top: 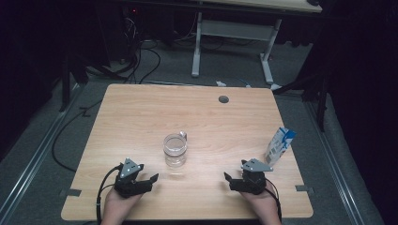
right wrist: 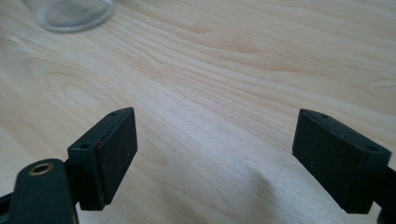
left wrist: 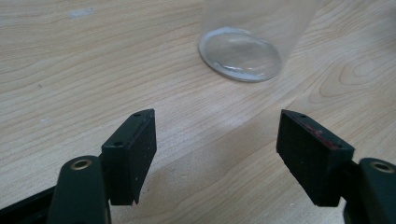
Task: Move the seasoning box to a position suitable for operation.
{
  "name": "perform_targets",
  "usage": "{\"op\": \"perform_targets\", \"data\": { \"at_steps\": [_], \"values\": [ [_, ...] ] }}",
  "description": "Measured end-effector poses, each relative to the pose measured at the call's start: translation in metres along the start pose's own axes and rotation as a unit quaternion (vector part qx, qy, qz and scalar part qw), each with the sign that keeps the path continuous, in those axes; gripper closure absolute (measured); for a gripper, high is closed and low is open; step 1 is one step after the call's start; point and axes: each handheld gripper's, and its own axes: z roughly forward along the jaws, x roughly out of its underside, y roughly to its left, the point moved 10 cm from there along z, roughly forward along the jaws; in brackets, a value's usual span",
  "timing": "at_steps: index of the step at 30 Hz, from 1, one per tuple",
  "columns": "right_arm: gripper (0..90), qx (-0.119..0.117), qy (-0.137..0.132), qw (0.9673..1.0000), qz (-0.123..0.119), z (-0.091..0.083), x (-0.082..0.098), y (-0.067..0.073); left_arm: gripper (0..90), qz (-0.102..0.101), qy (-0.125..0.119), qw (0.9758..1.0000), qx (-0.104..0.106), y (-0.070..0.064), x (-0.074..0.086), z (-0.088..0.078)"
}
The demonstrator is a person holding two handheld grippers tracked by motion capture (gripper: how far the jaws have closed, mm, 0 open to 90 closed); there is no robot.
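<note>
A clear glass (top: 175, 149) stands upright at the middle of the wooden table (top: 141, 112). A blue and white carton (top: 279, 145) stands near the right edge. My left gripper (top: 149, 182) rests on the table near the front, left of the glass, jaws open and empty. In the left gripper view the glass base (left wrist: 240, 52) lies just ahead of the open left gripper (left wrist: 217, 149). My right gripper (top: 228, 182) rests at the front right, below the carton, also open and empty. The right gripper view has the glass base (right wrist: 70, 16) at its top left, beyond the right gripper (right wrist: 215, 149).
A small grey round grommet (top: 223, 99) is set into the table's far side. Beyond the table, a white desk frame (top: 232, 37) and cables (top: 136, 61) lie on the floor. Grey tape marks (top: 70, 192) sit near the table's front corners.
</note>
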Motion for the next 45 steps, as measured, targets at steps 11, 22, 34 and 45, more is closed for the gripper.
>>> {"op": "perform_targets", "data": {
  "at_steps": [11,22,34,45],
  "values": [
    [15.0,-0.038,-0.014,0.9983,0.043,-0.002,-0.002,0.002,28.4,-0.006,-0.013,0.9999,-0.001,-0.001,-0.002,-0.005],
    [35.4,-0.047,-0.001,0.9989,-0.004,-0.001,0.004,0.013,33.0,-0.022,-0.027,0.9994,0.009,-0.001,-0.012,-0.011],
    [43.0,-0.043,-0.018,0.9988,-0.012,-0.004,0.001,0.015,32.5,-0.008,-0.032,0.9992,-0.024,-0.007,-0.031,-0.015],
    [44.2,-0.036,-0.016,0.9991,-0.016,-0.005,0.003,0.012,41.1,-0.019,-0.037,0.9991,-0.001,-0.011,-0.058,-0.014]
  ]
}}
